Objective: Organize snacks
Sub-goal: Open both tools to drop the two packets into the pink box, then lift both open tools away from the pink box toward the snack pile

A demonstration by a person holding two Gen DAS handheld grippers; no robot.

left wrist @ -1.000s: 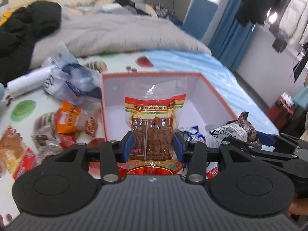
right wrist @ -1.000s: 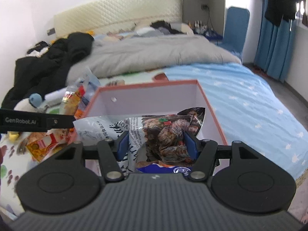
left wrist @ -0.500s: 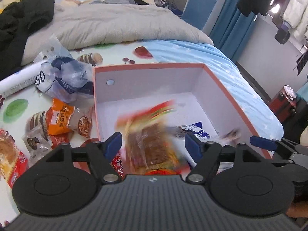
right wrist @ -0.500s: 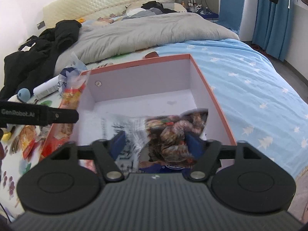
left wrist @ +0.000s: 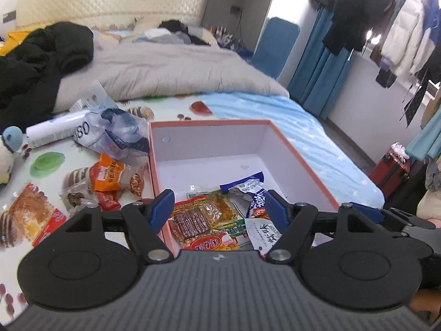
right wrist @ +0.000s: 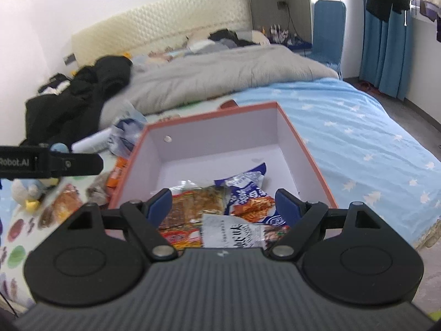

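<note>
Left gripper (left wrist: 219, 207): jaws spread wide, blue pads well apart, nothing pinched. Hovering above near end of box (left wrist: 300, 160), left pad over the box's left wall, right pad over the interior. No pad touching any packet.

Right gripper (right wrist: 223, 205): jaws likewise wide, empty. Poised over the same near end of the box, both pads clear of the packets below.

Box: orange-rimmed, white inside, open-topped, sitting on bed (left wrist: 275, 115) (patterned sheet on the left, blue starred sheet on the right). Far half of box floor bare.

Inside box, near end, lying loose:
- red-and-yellow packet (left wrist: 204, 220) with brown bars showing through clear film, flat, on the left side.
- blue-and-white packet (right wrist: 245, 187), crumpled, right of it and partly overlapping.
- white packet with black lettering (right wrist: 234, 233), nearest the camera, lying over the edges of the other two (dark contents visible at its right end in right wrist view).

Outside box, on the sheet to its left: orange packet (left wrist: 110, 176) just beside the box wall, bread-like packet (left wrist: 30, 212) further left, crumpled blue-grey bag (left wrist: 118, 135) near the box's far left corner, white tube (left wrist: 58, 131) beside that bag, small plush toy (left wrist: 9, 149) at the left edge.

Beyond: grey duvet (left wrist: 171, 74), black clothing (left wrist: 41, 58) heaped on it.

Right gripper's fingers visible at right edge of left wrist view; left gripper's side bar at left edge of right wrist view.
</note>
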